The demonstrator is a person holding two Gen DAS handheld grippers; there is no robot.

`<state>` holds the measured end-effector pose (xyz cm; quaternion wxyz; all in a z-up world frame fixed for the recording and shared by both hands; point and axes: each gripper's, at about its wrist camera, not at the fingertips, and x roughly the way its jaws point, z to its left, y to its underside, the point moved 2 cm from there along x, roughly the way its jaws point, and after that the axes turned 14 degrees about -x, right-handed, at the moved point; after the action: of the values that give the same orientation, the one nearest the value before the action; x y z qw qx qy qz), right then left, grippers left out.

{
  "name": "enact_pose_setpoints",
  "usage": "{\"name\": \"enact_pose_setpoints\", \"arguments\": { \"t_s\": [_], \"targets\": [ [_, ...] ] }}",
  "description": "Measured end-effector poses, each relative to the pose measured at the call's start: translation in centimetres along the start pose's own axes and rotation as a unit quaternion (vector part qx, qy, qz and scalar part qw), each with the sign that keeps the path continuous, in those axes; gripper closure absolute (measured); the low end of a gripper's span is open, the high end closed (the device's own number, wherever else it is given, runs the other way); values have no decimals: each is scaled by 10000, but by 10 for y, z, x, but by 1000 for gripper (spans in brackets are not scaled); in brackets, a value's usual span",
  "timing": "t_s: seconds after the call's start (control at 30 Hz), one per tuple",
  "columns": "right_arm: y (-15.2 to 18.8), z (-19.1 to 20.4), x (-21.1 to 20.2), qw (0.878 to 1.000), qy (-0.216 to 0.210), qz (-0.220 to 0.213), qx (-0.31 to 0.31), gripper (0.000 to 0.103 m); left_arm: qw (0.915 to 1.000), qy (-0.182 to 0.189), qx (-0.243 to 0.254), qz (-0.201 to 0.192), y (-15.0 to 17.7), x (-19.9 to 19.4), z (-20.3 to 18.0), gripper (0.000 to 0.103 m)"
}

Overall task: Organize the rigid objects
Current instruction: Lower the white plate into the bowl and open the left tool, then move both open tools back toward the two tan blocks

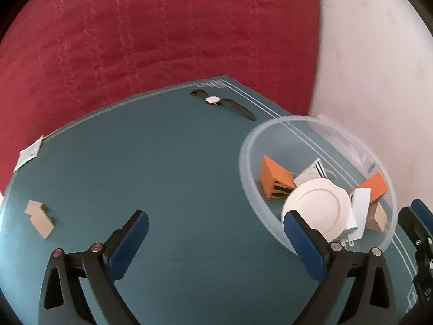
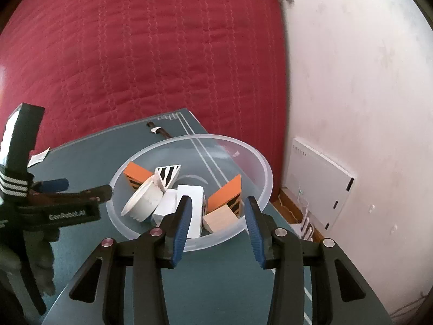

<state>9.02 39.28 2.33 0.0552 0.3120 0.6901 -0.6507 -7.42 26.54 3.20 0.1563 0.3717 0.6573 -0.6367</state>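
Red quilted bedspread: fills the background behind the work area.

Dark teal tabletop: carries everything listed below.

Clear round plastic bowl: at the tabletop's right edge, near the white wall. Holds orange wedge blocks with black stripes, a white round ribbed lid, a white rectangular block, a pale wooden block and a white zebra-striped triangle. Sorting looks well along.

Left gripper: fingers spread wide, nothing between them, hovering over bare tabletop just left of the bowl. Judged between picks.

Right gripper: fingers partly apart, empty, poised at the bowl's near rim.

Pale cardboard-coloured flat pieces: two, touching, on the tabletop's left side, well apart from the bowl. Likely next pick; flat and low, so the fingers would need to come down steeply and close on the thin edges.

Wristwatch with white dial and dark strap: lies flat at the far edge.

White paper slip: at the far-left corner.
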Motion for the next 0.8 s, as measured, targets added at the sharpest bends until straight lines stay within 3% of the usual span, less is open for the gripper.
{"name": "enact_pose_setpoints", "arguments": {
  "t_s": [0.47,0.8],
  "targets": [
    [-4,28,-11,9987,25,-237,-447,56,9973,-377,-584,-218,-11,-13,64,1],
    [-6,66,-22,9957,-317,-239,-833,52,9931,-767,-815,-363,-13,-25,112,1]
  ]
}}
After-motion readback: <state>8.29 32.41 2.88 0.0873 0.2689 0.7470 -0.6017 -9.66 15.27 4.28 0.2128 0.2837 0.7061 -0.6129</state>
